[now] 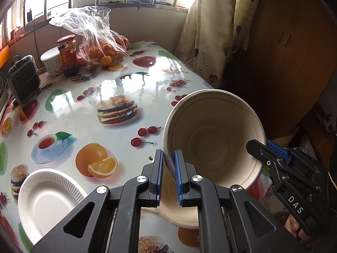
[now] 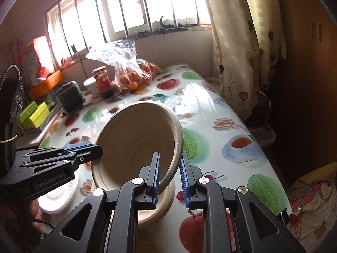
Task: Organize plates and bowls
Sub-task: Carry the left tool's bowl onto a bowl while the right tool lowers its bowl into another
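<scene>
A beige paper bowl (image 1: 212, 135) hangs tilted above the table, held from both sides. My left gripper (image 1: 168, 158) is shut on its left rim, and my right gripper (image 1: 256, 147) pinches the opposite rim. In the right wrist view the same bowl (image 2: 137, 139) opens toward the camera, with my right gripper (image 2: 169, 158) shut on its right rim and my left gripper (image 2: 95, 150) on the left rim. Directly beneath it a second beige bowl (image 2: 155, 208) sits upright on the table. A white paper plate (image 1: 48, 198) lies at the table's near left.
The table (image 1: 134, 88) has a glossy fruit-print cover. At its far end stand a bag of oranges (image 1: 101, 42), a red-lidded jar (image 1: 67, 54), a white tub (image 1: 51, 61) and a small grey heater (image 1: 23, 78). A curtain (image 1: 210, 31) hangs by the right edge.
</scene>
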Action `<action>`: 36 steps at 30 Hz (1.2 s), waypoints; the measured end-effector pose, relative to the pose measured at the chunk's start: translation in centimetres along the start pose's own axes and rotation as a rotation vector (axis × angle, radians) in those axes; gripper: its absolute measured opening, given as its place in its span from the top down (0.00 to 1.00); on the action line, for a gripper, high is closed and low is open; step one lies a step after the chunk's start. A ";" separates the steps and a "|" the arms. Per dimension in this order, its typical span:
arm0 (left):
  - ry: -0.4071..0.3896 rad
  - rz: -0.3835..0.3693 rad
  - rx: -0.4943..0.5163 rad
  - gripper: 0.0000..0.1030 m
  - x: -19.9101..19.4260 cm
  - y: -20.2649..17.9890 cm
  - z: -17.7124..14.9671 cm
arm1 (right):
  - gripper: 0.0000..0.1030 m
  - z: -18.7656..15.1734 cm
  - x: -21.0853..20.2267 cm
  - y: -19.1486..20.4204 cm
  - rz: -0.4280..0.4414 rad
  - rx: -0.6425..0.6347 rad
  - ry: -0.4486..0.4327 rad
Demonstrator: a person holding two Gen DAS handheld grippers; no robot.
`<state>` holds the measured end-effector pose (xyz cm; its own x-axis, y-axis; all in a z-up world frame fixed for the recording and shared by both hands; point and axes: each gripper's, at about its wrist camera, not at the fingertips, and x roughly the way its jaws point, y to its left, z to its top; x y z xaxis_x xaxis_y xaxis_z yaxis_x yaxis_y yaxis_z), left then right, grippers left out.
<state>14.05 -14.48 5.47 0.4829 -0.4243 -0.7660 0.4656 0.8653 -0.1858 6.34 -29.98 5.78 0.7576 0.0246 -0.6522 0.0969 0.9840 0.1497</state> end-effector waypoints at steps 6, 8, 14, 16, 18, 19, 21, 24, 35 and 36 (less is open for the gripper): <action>0.011 0.006 -0.010 0.89 -0.1 0.3 -0.9 | 0.83 -0.7 -0.1 0.6 0.007 -0.002 0.008; 0.012 0.008 -0.013 0.89 -0.2 0.5 -1.2 | 0.82 -1.0 -0.1 0.6 0.010 -0.004 0.014; 0.025 0.017 -0.019 0.89 -0.1 0.8 -1.9 | 0.82 -1.7 0.3 0.8 0.023 0.002 0.036; 0.026 0.018 -0.022 0.89 -0.1 0.8 -2.1 | 0.82 -2.0 0.5 0.9 0.026 0.003 0.045; 0.031 0.020 -0.024 0.89 0.0 1.0 -2.2 | 0.82 -2.2 0.8 0.8 0.030 0.008 0.058; 0.034 0.021 -0.025 0.89 0.1 1.0 -2.3 | 0.82 -2.3 0.9 0.8 0.032 0.011 0.063; 0.041 0.025 -0.027 0.89 0.3 1.0 -2.5 | 0.82 -2.6 1.1 0.7 0.035 0.014 0.071; 0.053 0.029 -0.033 0.89 0.7 1.1 -2.7 | 0.82 -2.8 1.5 0.7 0.038 0.014 0.084; 0.065 0.035 -0.039 0.89 1.2 1.4 -3.0 | 0.82 -3.4 2.6 0.7 0.031 0.012 0.110; 0.065 0.035 -0.039 0.89 1.2 1.4 -3.1 | 0.82 -3.3 2.6 0.8 0.031 0.013 0.110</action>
<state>13.00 -13.01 2.41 0.4488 -0.3762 -0.8106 0.4190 0.8898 -0.1809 6.26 -28.59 1.72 0.6850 0.0746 -0.7247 0.0836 0.9801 0.1800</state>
